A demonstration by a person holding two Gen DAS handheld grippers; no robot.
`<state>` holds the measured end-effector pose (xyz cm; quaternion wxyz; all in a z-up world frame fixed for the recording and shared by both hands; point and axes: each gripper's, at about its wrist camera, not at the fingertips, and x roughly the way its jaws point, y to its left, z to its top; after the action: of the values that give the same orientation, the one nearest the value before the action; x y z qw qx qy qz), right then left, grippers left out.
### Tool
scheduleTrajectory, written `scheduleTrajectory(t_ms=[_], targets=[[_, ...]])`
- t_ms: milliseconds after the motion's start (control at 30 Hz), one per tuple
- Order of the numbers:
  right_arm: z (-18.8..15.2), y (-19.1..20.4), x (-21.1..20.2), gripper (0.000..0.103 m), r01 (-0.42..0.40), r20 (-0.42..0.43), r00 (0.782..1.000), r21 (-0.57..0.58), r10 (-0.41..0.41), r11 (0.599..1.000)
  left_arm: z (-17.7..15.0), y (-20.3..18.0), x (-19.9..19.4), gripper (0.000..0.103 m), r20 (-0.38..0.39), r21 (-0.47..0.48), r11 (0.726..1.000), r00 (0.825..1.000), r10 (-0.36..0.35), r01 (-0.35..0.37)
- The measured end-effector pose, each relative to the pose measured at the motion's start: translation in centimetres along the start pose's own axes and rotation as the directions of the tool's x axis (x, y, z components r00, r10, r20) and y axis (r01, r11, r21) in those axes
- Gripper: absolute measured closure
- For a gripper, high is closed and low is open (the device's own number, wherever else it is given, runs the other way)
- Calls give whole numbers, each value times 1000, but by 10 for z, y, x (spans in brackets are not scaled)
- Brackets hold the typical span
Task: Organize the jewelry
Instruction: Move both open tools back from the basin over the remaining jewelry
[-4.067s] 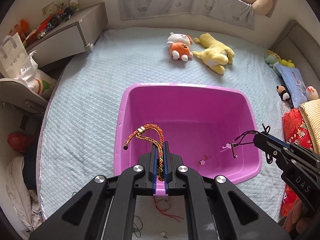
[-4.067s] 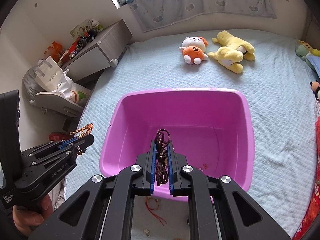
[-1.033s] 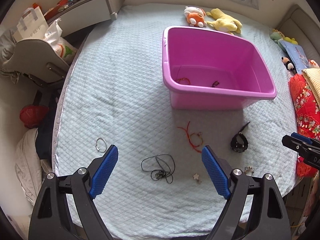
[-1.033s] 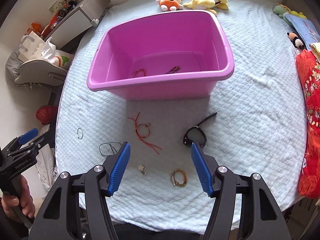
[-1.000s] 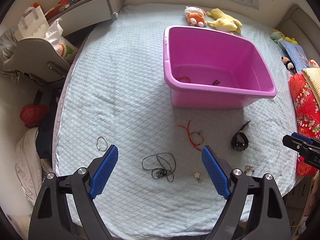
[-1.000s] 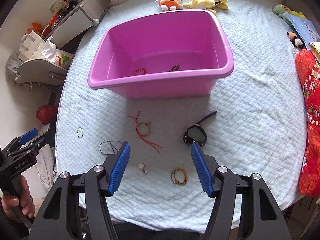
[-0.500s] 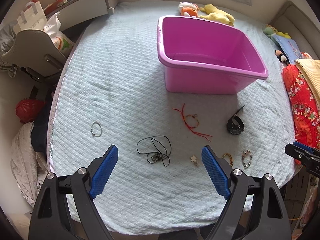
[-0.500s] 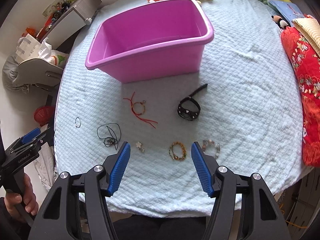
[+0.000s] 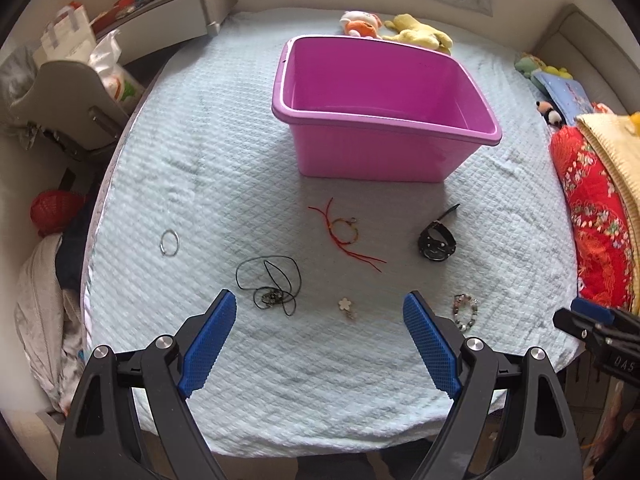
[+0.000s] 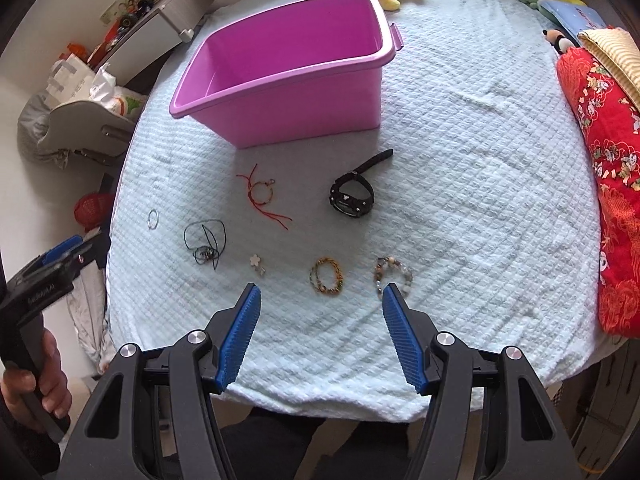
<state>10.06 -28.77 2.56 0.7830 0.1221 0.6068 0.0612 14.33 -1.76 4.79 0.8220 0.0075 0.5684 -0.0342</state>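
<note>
- Your left gripper (image 9: 319, 312) and right gripper (image 10: 321, 306) hang w/ jaws spread wide, both empty, above the bed's near edge.
- Purple bin (image 10: 304, 92) stands mid-bed; its inside isn't visible now.
- Left to sort, by the look of it: black cord necklace (image 9: 270, 280), red string bracelet (image 9: 344, 234), watch (image 10: 352, 196), flower charm (image 9: 345, 305), bead bracelets (image 10: 394, 274), ring (image 9: 169, 242), all loose on the blanket.

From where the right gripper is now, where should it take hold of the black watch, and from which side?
Grip the black watch on the near arc of its looped band, coming straight down from above. The band stands as a raised ring on the blanket, so one jaw can likely go inside the loop. The loose strap tail pointing toward the purple bin lies flatter. The right gripper is open.
</note>
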Motion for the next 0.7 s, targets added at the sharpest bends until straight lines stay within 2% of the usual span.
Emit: scheduleTrajectory(t_ms=[133, 300, 400, 500, 700], targets=[[-16, -19, -9, 42, -28, 12, 1000, -42, 28, 999, -21, 5, -8, 19, -13, -117, 993, 1000, 27, -29], [-36, -44, -7, 41, -56, -2, 998, -83, 56, 995, -56, 1, -17, 19, -17, -166, 981, 994, 103, -105], [-47, -52, -5, 41, -58, -9, 998, -111, 57, 992, -75, -4, -17, 19, -27, -182, 975, 992, 125, -128], [-56, -58, 0, 41, -59, -14, 998, -113, 58, 992, -89, -8, -14, 19, -41, -191, 974, 992, 118, -124], [-73, -55, 9, 41, -66, -1, 998, -82, 66, 994, -100, -9, -2, 19, -44, -141, 983, 993, 113, -119]])
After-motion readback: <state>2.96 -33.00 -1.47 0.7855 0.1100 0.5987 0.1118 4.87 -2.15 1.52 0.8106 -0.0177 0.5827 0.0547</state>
